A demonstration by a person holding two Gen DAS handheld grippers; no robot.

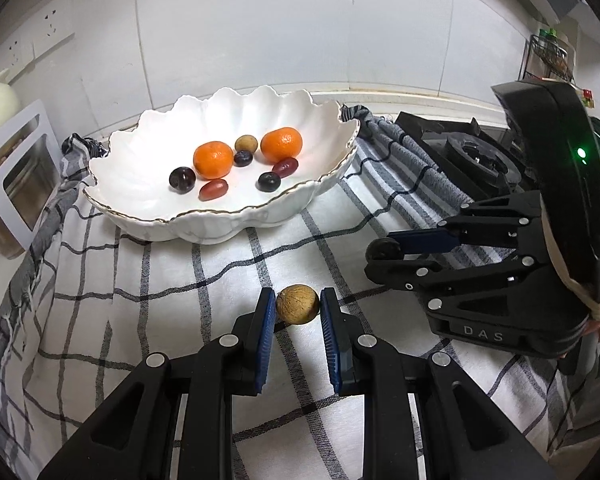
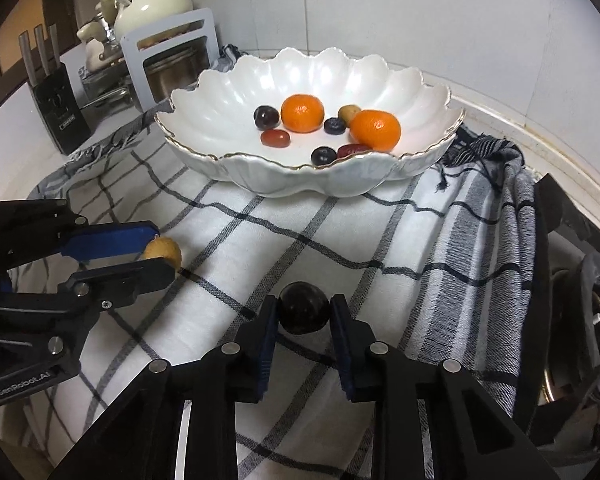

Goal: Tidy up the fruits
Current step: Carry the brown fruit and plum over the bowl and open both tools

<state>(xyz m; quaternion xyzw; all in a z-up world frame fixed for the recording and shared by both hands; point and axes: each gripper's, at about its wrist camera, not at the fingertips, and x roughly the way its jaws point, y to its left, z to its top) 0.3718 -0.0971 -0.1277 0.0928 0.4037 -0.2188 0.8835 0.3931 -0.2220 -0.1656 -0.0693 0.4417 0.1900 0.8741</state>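
pinching one fruit apiece, both tools sit low over the checked cloth (image 2: 300,232) in front of the scalloped white bowl (image 1: 148,224). the left gripper (image 1: 297,308) has its blue pads closed against the sides of a small tan longan (image 1: 297,304), which looks to rest on or just above the cloth; from the right wrist view that same fruit peeks out at the tips. the right gripper (image 2: 303,312) is narrowed around a dark plum (image 2: 303,307), pads touching both flanks. already in the bowl lie two tangerines (image 1: 213,159), a second tan fruit, and several dark and reddish grapes, all clustered near the middle.

to my eye the step in hand is carrying these two last pieces over the rim. doing it well means lifting straight up first, high enough to clear the wavy gold edge, then travelling forward one tool at a time so the bodies do not knock. the round skins look slippery, so i would keep the squeeze steady but gentle, lower each fruit close to the bowl floor in a bare patch beside the others, and only then ease the pads apart so nothing rolls or bounces out.
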